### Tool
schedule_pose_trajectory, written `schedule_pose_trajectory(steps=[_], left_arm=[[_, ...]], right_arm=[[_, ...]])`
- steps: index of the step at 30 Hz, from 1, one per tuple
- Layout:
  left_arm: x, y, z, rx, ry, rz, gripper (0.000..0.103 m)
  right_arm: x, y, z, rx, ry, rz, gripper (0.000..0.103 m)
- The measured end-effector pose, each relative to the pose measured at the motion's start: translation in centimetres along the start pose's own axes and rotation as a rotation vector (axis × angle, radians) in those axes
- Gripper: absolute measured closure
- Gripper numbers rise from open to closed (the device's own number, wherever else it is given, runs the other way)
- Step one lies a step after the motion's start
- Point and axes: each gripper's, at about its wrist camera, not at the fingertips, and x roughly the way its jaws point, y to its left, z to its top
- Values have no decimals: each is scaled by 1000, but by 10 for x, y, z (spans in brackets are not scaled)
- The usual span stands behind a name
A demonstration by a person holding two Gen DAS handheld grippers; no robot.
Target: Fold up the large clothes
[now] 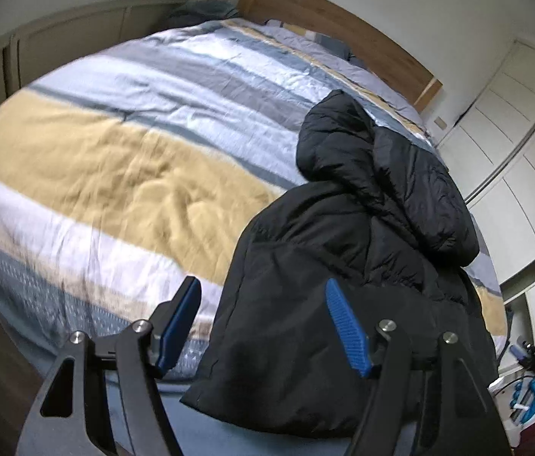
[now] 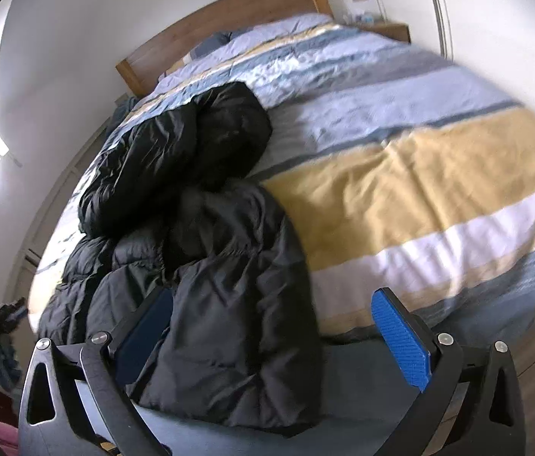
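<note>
A black puffer jacket (image 1: 347, 258) with a hood lies bunched on the striped bed, its lower end hanging over the foot edge. It also shows in the right wrist view (image 2: 206, 235). My left gripper (image 1: 263, 323) is open, its blue pads (image 1: 345, 326) spread just in front of the jacket's hanging end, gripping nothing. My right gripper (image 2: 275, 330) is open too, with its jaws spread wide before the same hanging end and nothing between the pads.
The bed's duvet (image 1: 115, 144) has yellow, white, grey and blue stripes. A wooden headboard (image 1: 328, 19) stands at the far end. White wardrobe doors (image 1: 514, 144) run along one side, low cabinets (image 1: 58, 41) along the other. A bedside table (image 2: 391, 30) sits by the headboard.
</note>
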Motion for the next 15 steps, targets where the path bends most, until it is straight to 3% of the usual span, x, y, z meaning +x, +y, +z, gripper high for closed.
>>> schedule_pose_trajectory(steps=[6, 15], left_arm=[[8, 19, -7, -70, 41, -25, 36], [36, 31, -15, -158, 142, -135, 36]], right_arm=[[24, 3, -11, 28, 66, 45, 0], [52, 2, -14, 51, 138, 88, 0]])
